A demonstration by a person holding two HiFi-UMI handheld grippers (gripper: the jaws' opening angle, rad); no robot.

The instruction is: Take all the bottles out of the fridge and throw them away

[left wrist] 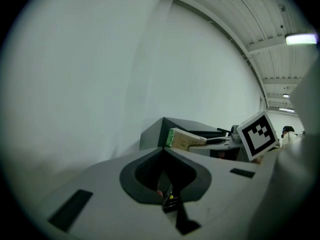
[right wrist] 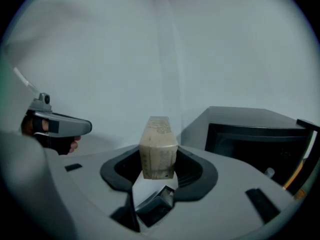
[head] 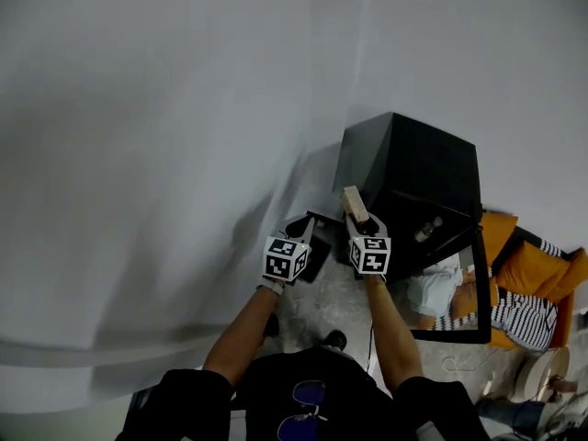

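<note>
Nearest, the left gripper (head: pixel 308 237) is clenched on nothing, its smooth grey jaws meeting along one ridge (left wrist: pixel 164 159). Just beside it, the right gripper (head: pixel 360 219) grasps a beige carton (right wrist: pixel 159 151), a matt, square-edged cardboard block with faint print, pinched by its near end between the dark pads (right wrist: pixel 187 171). The carton's long axis runs along the jaws, and its free end points away from the person, slightly raised, towards the corner where the wall meets the fridge. In the left gripper view it juts sideways with a green end face (left wrist: pixel 185 139).

Below both tools lies a pale speckled floor (head: pixel 317 306). Beyond them stands the fridge (head: pixel 413 163), a low black box with flat, dull sides, its door (head: pixel 480 283) swung open. Inside it is a small pale thing that looks like a bottle (head: pixel 424 231), lying tilted, though the view is too small to be sure. A seated person (head: pixel 514 310) in a striped top is beside the door. A smooth white wall (head: pixel 184 108) closes the room, under a ribbed ceiling (left wrist: pixel 240 14) with a strip light (left wrist: pixel 301 39).
</note>
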